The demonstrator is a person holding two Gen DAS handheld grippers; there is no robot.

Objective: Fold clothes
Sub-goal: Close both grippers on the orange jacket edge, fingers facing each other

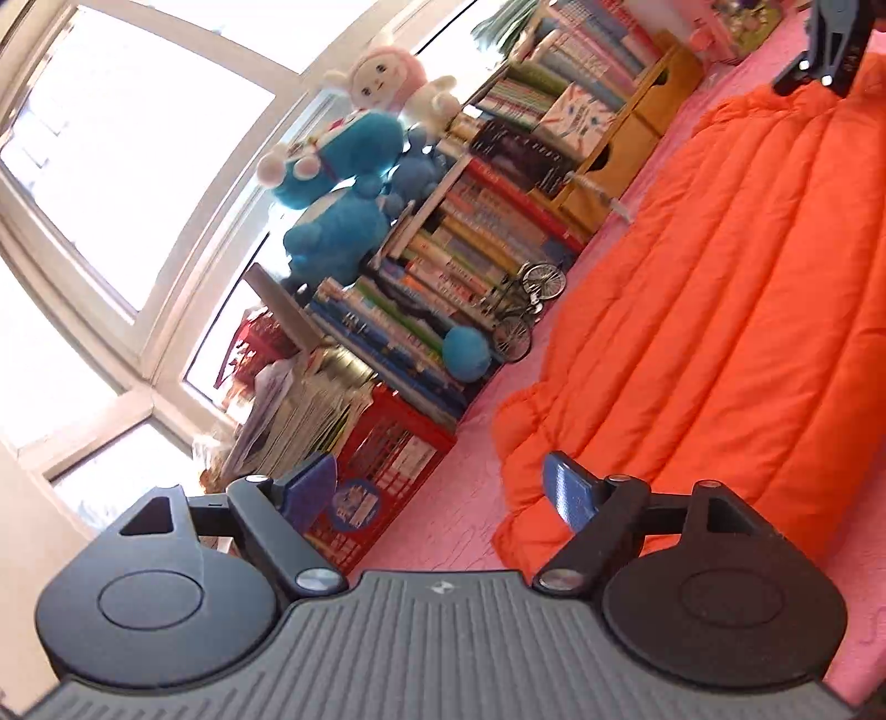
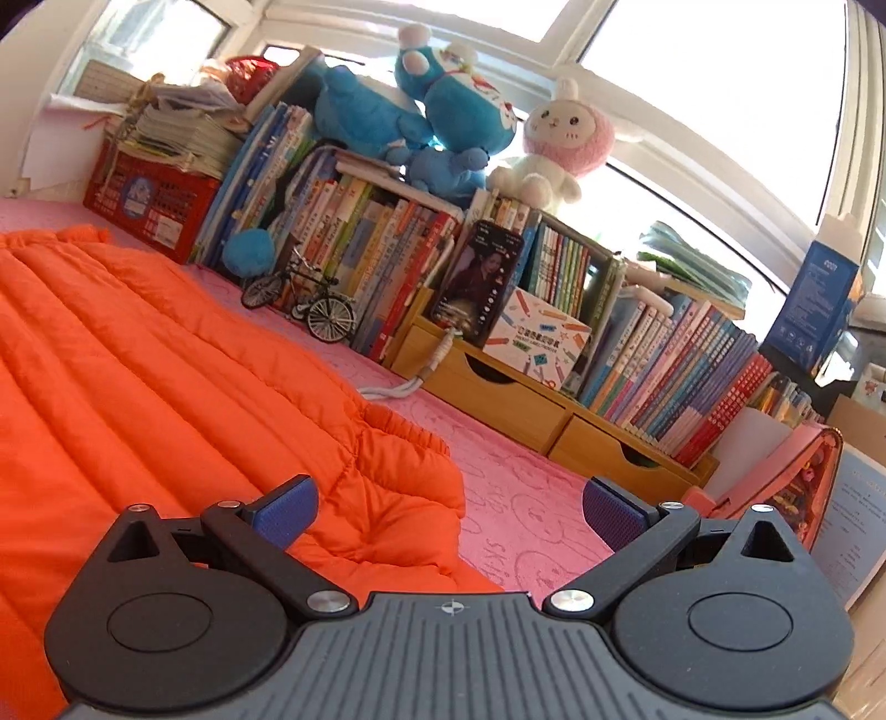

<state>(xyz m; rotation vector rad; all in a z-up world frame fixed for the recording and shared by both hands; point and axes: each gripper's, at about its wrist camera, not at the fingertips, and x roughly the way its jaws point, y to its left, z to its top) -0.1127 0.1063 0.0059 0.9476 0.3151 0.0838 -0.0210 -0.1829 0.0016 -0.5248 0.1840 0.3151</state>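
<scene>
An orange quilted puffer garment (image 1: 714, 288) lies spread on a pink patterned table cover (image 1: 443, 531). My left gripper (image 1: 440, 490) is open, hovering just off the garment's near edge with nothing between its blue pads. The same orange garment (image 2: 144, 376) fills the left side of the right wrist view, with an elastic cuff or hem (image 2: 404, 432) bunched at its corner. Held open over that corner is my right gripper (image 2: 448, 509), its left pad (image 2: 288, 512) above the fabric and its right pad over the pink cover (image 2: 515, 498). The right gripper (image 1: 825, 50) also shows at the top right of the left wrist view.
Rows of books (image 2: 354, 260), blue and pink plush toys (image 2: 459, 116), a model bicycle (image 2: 302, 299), a red crate (image 2: 149, 205) and wooden drawers (image 2: 526, 399) line the table's far side under a bright window. A pink pencil case (image 2: 786, 487) sits at the right.
</scene>
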